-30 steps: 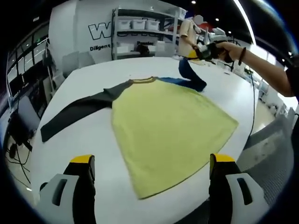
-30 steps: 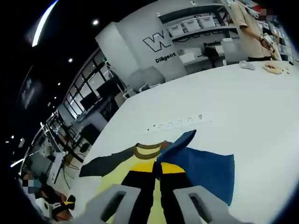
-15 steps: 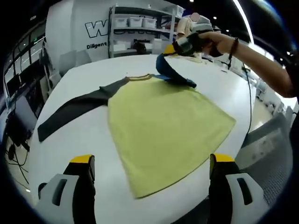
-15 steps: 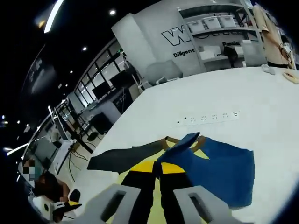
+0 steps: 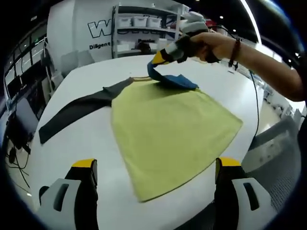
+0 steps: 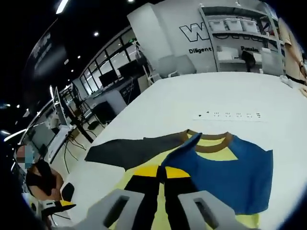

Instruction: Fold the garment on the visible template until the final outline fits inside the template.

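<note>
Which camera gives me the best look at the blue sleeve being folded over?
The right gripper view: the blue sleeve spreads wide right past the right gripper, whose fingers pinch its edge. The left gripper view shows it far off, a small blue fold over the yellow shirt body.

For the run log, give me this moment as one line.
right gripper: shut on blue sleeve, lifted over yellow raglan shirt | left gripper: open, idle | dark grey sleeve: flat on white table

We cannot read the tiny black marks [image 6: 233, 114] on the white surface [image 6: 182, 103], and the blue sleeve [image 6: 225, 170] covers part of the yellow shirt [image 5: 168, 129] beside the right tongs [image 6: 162, 173].
</note>
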